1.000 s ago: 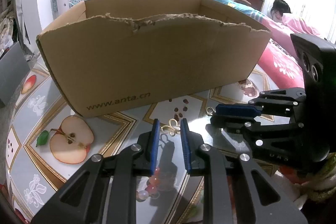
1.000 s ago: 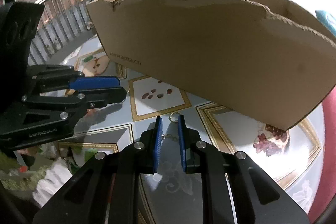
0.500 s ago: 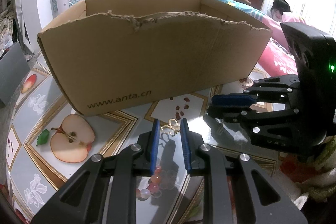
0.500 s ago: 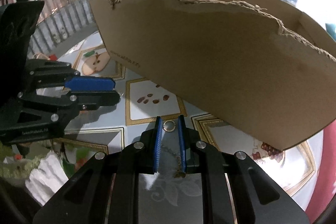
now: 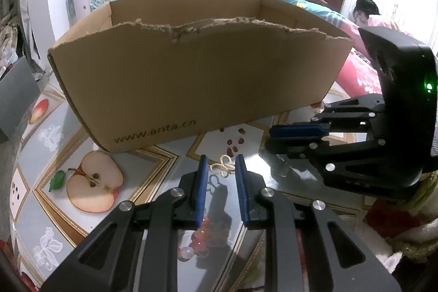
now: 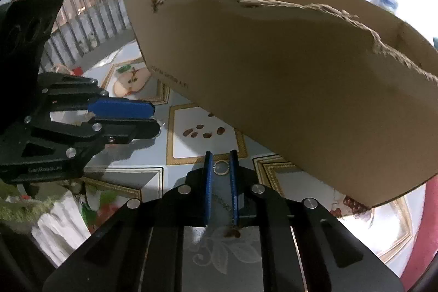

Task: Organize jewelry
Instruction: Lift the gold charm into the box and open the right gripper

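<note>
My left gripper [image 5: 219, 163] is shut on a gold clover-shaped jewelry piece [image 5: 222, 168], held between its blue pads above the table; pink beads [image 5: 201, 237] hang below it. My right gripper [image 6: 220, 160] is shut on a gold ring with a thin chain [image 6: 221, 166]; the chain trails down between the jaws to a small pendant [image 6: 232, 233]. Both grippers hover in front of the open cardboard box [image 5: 197, 78], which also shows in the right wrist view [image 6: 301, 89]. The right gripper shows in the left wrist view [image 5: 298, 132], the left gripper in the right wrist view [image 6: 120, 111].
The table [image 5: 153, 174] has a glass top over a fruit-print cloth with an apple picture [image 5: 93, 182]. A railing [image 6: 90, 18] stands behind on the left. A bed with a person [image 5: 364, 12] lies far right. White and green cloth items [image 6: 63, 226] lie at the table's near edge.
My right gripper has lifted with the ring and chain, rising off the table toward the box. My left gripper has stayed still with the gold piece.
</note>
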Demonstrator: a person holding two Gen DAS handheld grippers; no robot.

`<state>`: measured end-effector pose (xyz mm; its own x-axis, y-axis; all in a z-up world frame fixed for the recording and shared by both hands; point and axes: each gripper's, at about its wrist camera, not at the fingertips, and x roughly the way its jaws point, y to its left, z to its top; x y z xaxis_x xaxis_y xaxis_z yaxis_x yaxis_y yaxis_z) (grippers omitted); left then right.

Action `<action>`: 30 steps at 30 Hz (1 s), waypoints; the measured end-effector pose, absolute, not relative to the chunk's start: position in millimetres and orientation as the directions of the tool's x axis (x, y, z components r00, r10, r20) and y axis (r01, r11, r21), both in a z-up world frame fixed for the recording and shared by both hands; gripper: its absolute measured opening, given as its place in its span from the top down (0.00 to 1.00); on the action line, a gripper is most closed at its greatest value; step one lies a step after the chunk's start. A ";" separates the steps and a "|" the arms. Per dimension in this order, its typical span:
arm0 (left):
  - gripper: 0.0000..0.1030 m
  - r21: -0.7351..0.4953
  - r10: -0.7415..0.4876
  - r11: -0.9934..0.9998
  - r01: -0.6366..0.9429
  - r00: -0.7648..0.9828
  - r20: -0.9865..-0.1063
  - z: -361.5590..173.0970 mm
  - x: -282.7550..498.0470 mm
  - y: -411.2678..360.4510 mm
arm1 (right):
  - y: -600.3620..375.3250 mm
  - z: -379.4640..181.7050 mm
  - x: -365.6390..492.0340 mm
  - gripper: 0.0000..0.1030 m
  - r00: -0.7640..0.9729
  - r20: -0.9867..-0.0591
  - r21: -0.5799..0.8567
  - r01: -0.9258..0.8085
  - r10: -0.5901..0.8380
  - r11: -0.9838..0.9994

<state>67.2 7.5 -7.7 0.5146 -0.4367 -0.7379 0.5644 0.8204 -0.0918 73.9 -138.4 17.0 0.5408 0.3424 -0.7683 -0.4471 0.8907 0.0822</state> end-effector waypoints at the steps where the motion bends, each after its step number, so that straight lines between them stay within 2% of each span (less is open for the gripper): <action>1: 0.81 -0.090 -0.436 0.820 0.565 0.516 -0.737 -6.6 66.2 6.6 | -139.7 16.9 73.8 0.91 0.542 -0.766 0.090 -0.442 0.346 0.892; 7: 0.81 -0.072 -0.433 0.817 0.572 0.527 -0.731 -1.2 57.4 4.3 | -149.7 23.7 68.6 0.91 0.554 -0.746 0.138 -0.414 0.369 0.900; 13: 0.81 -0.062 -0.455 0.813 0.578 0.566 -0.688 23.3 40.7 5.8 | -161.3 59.1 50.4 0.91 0.607 -0.680 0.178 -0.409 0.413 0.895; 22: 0.81 -0.120 -0.561 0.786 0.607 0.618 -0.550 91.6 31.9 14.2 | -183.7 135.7 49.3 0.91 0.717 -0.531 0.220 -0.398 0.452 0.890; 26: 0.81 -0.110 -0.558 0.790 0.604 0.631 -0.539 107.4 56.3 2.8 | -189.9 146.5 77.1 0.91 0.717 -0.532 0.248 -0.377 0.451 0.892; 30: 0.81 -0.125 -0.530 0.802 0.584 0.599 -0.600 101.9 100.9 -16.7 | -199.9 142.0 115.7 0.90 0.683 -0.597 0.274 -0.320 0.421 0.907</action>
